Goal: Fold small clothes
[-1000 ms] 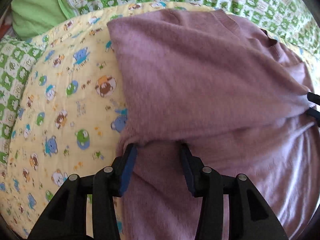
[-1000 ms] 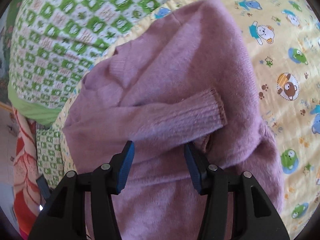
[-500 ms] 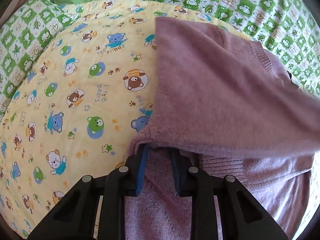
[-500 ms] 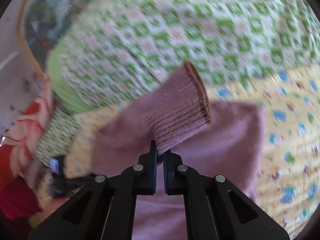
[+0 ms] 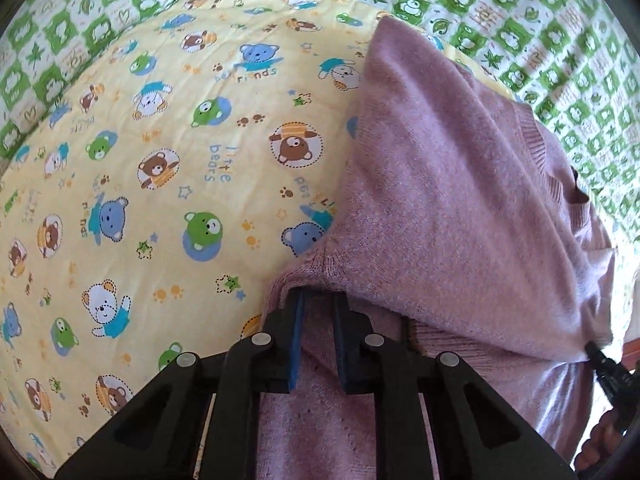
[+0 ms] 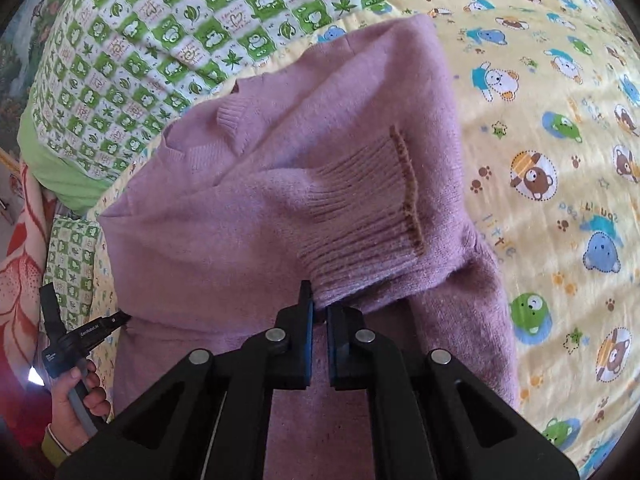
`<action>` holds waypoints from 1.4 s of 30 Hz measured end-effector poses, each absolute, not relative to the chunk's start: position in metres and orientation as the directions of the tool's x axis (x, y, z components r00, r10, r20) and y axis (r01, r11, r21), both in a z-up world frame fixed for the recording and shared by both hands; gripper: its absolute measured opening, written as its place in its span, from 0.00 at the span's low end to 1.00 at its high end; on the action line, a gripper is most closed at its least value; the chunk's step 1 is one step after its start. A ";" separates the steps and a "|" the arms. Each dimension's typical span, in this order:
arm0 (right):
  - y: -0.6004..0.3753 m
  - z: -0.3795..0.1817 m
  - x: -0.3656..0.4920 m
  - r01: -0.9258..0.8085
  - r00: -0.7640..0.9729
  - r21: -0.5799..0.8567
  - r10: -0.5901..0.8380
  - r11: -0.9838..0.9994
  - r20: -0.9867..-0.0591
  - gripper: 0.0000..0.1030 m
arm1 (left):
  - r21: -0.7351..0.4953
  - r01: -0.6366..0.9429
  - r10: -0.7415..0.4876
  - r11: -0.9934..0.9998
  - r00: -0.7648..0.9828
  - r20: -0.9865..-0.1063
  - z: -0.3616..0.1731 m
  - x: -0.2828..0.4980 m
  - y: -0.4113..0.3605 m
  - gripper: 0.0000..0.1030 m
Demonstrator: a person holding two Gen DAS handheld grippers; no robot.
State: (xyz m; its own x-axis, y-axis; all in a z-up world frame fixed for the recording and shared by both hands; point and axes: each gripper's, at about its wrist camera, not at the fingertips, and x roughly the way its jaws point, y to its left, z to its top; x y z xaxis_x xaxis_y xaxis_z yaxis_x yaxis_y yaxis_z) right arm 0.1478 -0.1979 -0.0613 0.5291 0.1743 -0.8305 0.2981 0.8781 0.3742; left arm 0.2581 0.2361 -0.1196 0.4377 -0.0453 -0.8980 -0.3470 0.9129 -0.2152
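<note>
While the left claw (image 5: 318,300) sits at the near edge of our left wrist view, its jaws are closing with a fold of the purple sweater (image 5: 448,200) between them, the blue pads (image 5: 297,340) tucked just under the knit hem. In our right wrist view the right claw (image 6: 319,308) is clamped tight on the sweater at the base of its ribbed cuff (image 6: 360,208), whose brown-edged end lies across the body of the garment. At the lower left of that view we see a hand (image 6: 74,404) gripping the handle of the other claw, whose tip meets the sweater's edge. The sweater lies partly lifted and folded over itself on the bed, resting on a yellow quilt (image 5: 160,160) printed with little bears. Beyond the quilt we see a green and white checked blanket (image 6: 160,40) with a plain green edge, and at the far left a red flowered cloth (image 6: 24,264). We see no containers anywhere in either view.
</note>
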 end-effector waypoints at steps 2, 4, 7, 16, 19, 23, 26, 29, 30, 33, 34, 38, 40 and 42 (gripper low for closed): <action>-0.194 -0.063 0.152 0.306 0.499 0.361 0.174 0.881 -0.849 0.20 | -0.228 -0.333 -0.066 0.915 0.434 -0.899 -0.117 0.249 0.242 0.14; -0.194 -0.062 0.150 0.323 0.476 0.335 0.154 0.885 -0.866 0.22 | -0.239 -0.306 -0.093 0.922 0.424 -0.901 -0.112 0.241 0.245 0.14; -0.196 -0.049 0.139 0.327 0.484 0.287 0.101 0.901 -0.869 0.22 | -0.240 -0.254 -0.118 0.937 0.418 -0.901 -0.104 0.225 0.247 0.26; -0.212 -0.018 0.136 0.323 0.541 0.300 0.085 0.898 -0.837 0.22 | -0.254 -0.219 -0.127 0.942 0.469 -0.874 -0.062 0.201 0.258 0.43; -0.212 -0.013 0.155 0.310 0.552 0.284 0.071 0.907 -0.831 0.32 | -0.271 -0.241 -0.124 0.932 0.491 -0.862 -0.048 0.221 0.258 0.46; -0.215 -0.012 0.182 0.302 0.558 0.242 0.035 0.922 -0.829 0.47 | -0.310 -0.231 -0.147 0.922 0.533 -0.833 -0.037 0.260 0.247 0.46; -0.216 -0.021 0.202 0.290 0.523 0.168 -0.009 0.942 -0.852 0.52 | -0.329 -0.195 -0.185 0.924 0.526 -0.830 -0.040 0.288 0.231 0.49; -0.218 -0.037 0.215 0.289 0.462 0.106 -0.042 0.952 -0.886 0.52 | -0.314 -0.197 -0.185 0.929 0.487 -0.854 -0.054 0.304 0.224 0.49; -0.217 -0.042 0.216 0.278 0.456 0.111 -0.029 0.954 -0.890 0.49 | -0.316 -0.198 -0.189 0.928 0.480 -0.856 -0.059 0.308 0.223 0.49; -0.217 -0.042 0.215 0.245 0.468 0.176 0.043 0.953 -0.883 0.09 | -0.300 -0.209 -0.171 0.931 0.476 -0.862 -0.069 0.320 0.225 0.49; -0.220 -0.036 0.210 0.259 0.497 0.206 0.053 0.944 -0.866 0.09 | -0.290 -0.219 -0.159 0.931 0.473 -0.866 -0.072 0.324 0.227 0.49; -0.234 -0.018 0.193 0.309 0.559 0.229 0.019 0.923 -0.829 0.08 | -0.259 -0.270 -0.115 0.928 0.452 -0.885 -0.085 0.337 0.237 0.49; -0.237 -0.029 0.193 0.319 0.517 0.204 0.010 0.926 -0.856 0.08 | -0.248 -0.298 -0.100 0.922 0.436 -0.894 -0.092 0.342 0.244 0.52; -0.235 -0.040 0.197 0.307 0.468 0.204 0.039 0.929 -0.883 0.10 | -0.274 -0.317 -0.116 0.908 0.437 -0.892 -0.097 0.343 0.252 0.54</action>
